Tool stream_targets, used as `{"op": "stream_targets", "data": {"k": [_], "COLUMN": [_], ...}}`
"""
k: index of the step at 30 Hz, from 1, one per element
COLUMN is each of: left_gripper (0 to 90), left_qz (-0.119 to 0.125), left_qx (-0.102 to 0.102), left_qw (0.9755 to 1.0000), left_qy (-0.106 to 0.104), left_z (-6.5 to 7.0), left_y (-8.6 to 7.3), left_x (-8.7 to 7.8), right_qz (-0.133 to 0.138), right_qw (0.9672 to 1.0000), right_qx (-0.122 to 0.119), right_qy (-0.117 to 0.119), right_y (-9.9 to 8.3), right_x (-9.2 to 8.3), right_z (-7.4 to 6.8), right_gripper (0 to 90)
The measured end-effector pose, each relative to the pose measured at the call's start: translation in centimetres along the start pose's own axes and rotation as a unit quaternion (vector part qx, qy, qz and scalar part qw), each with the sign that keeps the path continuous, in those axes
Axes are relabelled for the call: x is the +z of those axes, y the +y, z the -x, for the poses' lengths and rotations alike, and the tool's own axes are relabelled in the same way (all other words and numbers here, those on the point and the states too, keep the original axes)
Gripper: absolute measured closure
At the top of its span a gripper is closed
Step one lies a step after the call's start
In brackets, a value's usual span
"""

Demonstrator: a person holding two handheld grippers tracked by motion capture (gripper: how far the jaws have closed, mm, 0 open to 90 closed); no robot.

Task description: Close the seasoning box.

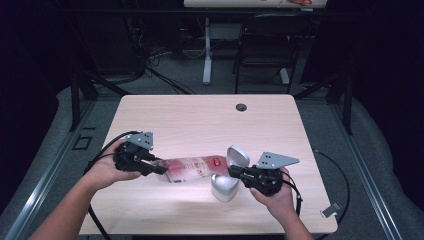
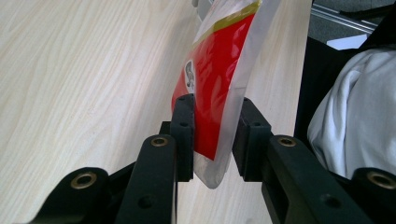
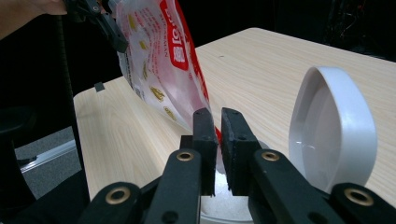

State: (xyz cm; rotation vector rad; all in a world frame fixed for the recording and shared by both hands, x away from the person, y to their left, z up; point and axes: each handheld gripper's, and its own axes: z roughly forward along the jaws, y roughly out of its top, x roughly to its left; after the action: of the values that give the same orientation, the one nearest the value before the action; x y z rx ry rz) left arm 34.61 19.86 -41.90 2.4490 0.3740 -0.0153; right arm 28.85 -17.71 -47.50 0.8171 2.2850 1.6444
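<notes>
The red-and-clear snack pouch (image 1: 192,168) is off the table (image 1: 210,115), stretched between the two grippers just left of the white hinged-lid container (image 1: 225,186), whose lid (image 1: 238,156) stands open. The left gripper (image 1: 159,169) has its jaws clamped on the pouch's sealed bottom edge, at the end farther from the container. The right gripper (image 1: 234,172) pinches the other end with its jaws nearly together, right over the container's mouth. So opening the container and lifting the pouch look done. Judging by the tilt, emptying the pouch into the container is in hand; whether anything is falling in cannot be told.
</notes>
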Motion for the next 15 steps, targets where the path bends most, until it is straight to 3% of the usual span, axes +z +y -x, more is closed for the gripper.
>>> {"op": "stream_targets", "data": {"k": [15], "left_gripper": [72.6], "left_qz": [0.004], "left_qx": [-0.006], "left_qw": [1.0000], "left_qy": [0.002], "left_z": [0.02], "left_y": [-0.70], "left_x": [0.14], "right_qz": [-0.006], "right_qw": [0.9998], "right_qx": [-0.020], "right_qy": [-0.004], "right_y": [0.83], "right_x": [0.15], "right_z": [-0.37], "right_gripper": [90.0]}}
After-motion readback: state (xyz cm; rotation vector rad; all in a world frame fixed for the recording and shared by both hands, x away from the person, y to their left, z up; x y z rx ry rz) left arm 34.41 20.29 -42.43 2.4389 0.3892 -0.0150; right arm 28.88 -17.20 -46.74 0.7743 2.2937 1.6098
